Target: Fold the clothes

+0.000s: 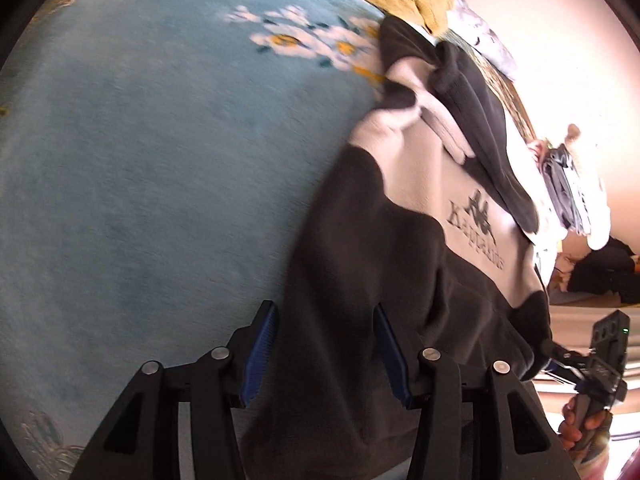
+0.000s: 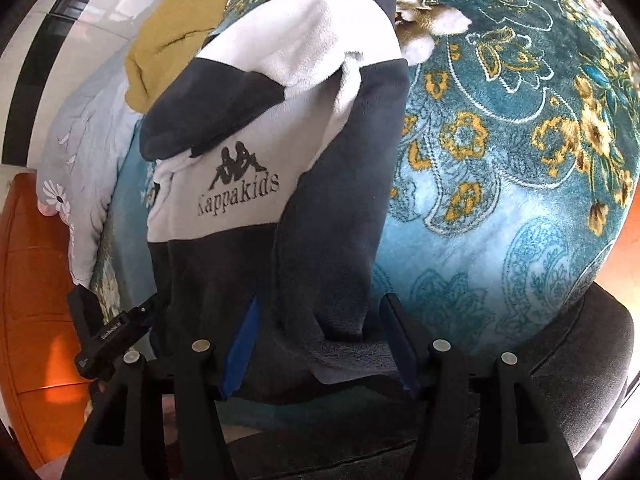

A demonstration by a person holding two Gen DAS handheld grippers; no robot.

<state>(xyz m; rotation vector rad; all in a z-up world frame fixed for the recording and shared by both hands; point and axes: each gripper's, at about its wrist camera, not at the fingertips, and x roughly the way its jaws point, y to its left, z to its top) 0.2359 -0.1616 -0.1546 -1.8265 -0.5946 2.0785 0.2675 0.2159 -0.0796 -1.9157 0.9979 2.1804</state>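
A dark grey and white fleece sweatshirt [image 2: 256,184] with a black printed logo on its chest lies on a teal plush blanket [image 2: 500,184] patterned with gold and white flowers. In the right wrist view its long axis runs from the dark hem at the near edge up to the white shoulders at the far end, with both sleeves folded in over the body. The left gripper [image 1: 324,354] stands half spread, its blue pads either side of the dark hem fabric without clearly pinching it. The right gripper [image 2: 318,346] is likewise parted, with the hem lying between its blue pads, not pressed by them. A mustard yellow knitted garment [image 2: 172,44] lies beyond the sweatshirt's top, partly on a pale blue floral quilt [image 2: 80,168]. An orange wooden panel [image 2: 36,280] edges the bed, and a pale wall [image 1: 540,60] stands behind.
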